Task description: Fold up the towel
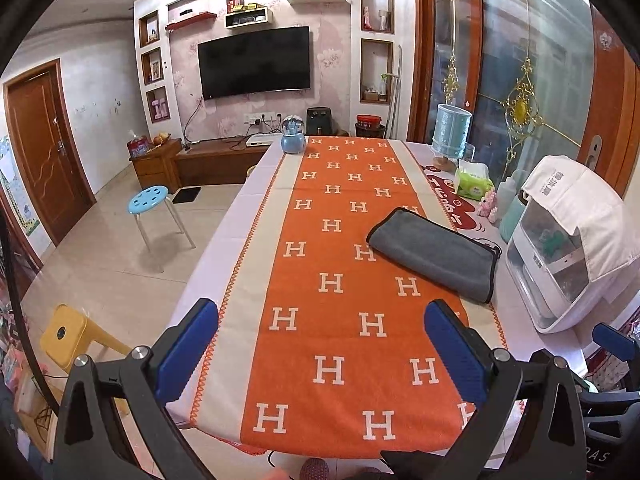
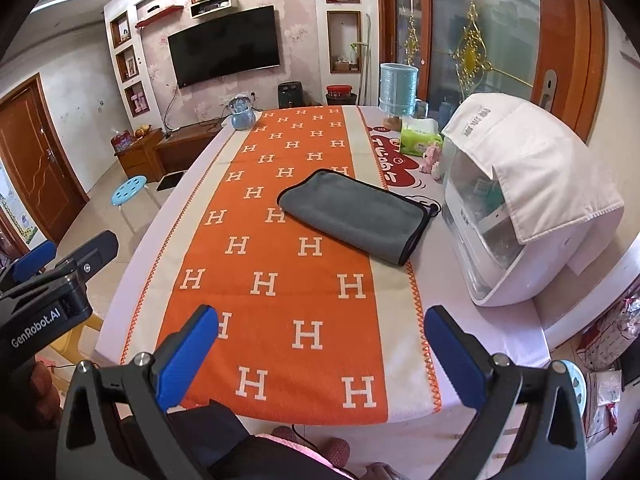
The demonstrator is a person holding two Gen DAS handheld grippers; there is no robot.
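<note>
While both of your hand-held grippers, left (image 1: 322,344) and right (image 2: 322,344), hang spread and empty over the near end of the counter (image 2: 476,320), the grey towel (image 2: 354,216) lies folded ahead and to the right, its long axis running diagonally away to the left. Your right one looks nearer; the white appliance (image 2: 532,200) crowds the towel's right side, while open orange cloth (image 2: 280,280) lies to its left.
</note>
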